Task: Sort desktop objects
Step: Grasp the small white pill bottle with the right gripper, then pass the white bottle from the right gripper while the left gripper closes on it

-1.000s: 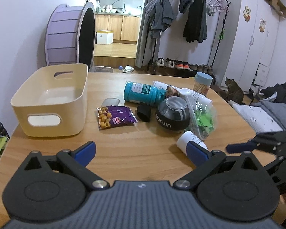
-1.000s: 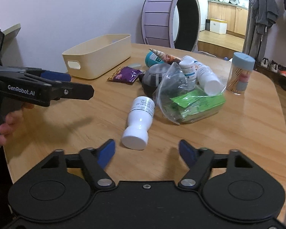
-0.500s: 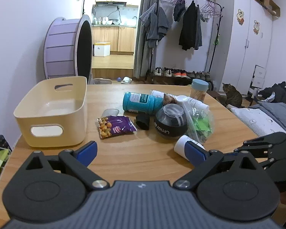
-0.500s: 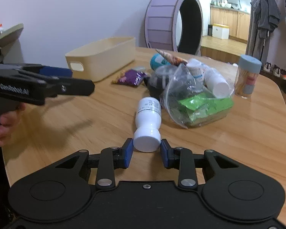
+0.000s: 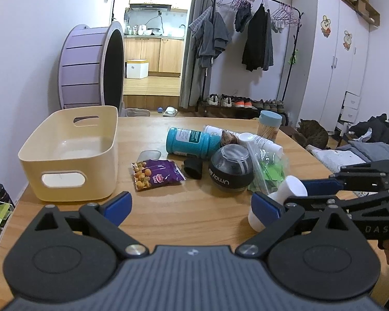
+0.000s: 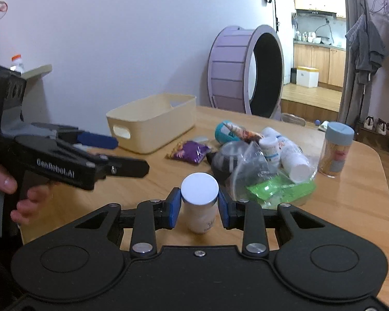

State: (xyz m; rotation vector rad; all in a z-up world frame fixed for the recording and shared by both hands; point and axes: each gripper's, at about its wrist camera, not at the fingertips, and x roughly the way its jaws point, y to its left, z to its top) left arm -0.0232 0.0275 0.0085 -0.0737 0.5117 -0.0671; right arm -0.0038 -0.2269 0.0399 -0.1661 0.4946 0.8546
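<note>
Pinching white pill bottle (image 6: 199, 202) by neck, right tool (image 6: 199, 208) is holding it upright, cap up. Cream bin (image 6: 153, 121) is lying beyond bottle, toward left tool (image 5: 192, 207), which is hovering spread, nearer bin.

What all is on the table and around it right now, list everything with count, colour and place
storage bin: one, cream, table's left side
snack packet: one, purple, beside the bin
teal bottle: one, lying mid-table
black sphere: one, centre of the pile
small black cap: one, left of the sphere
plastic bag: one, clear with green contents, pile's right
white bottles: at least two, lying on the bag
toothpick jar: one, blue lid, upright far right
white bottle: one, held off the table
table: one, wooden
cat: one, tabby, on the floor
left gripper: jaws open
right gripper: jaws shut on the white bottle
</note>
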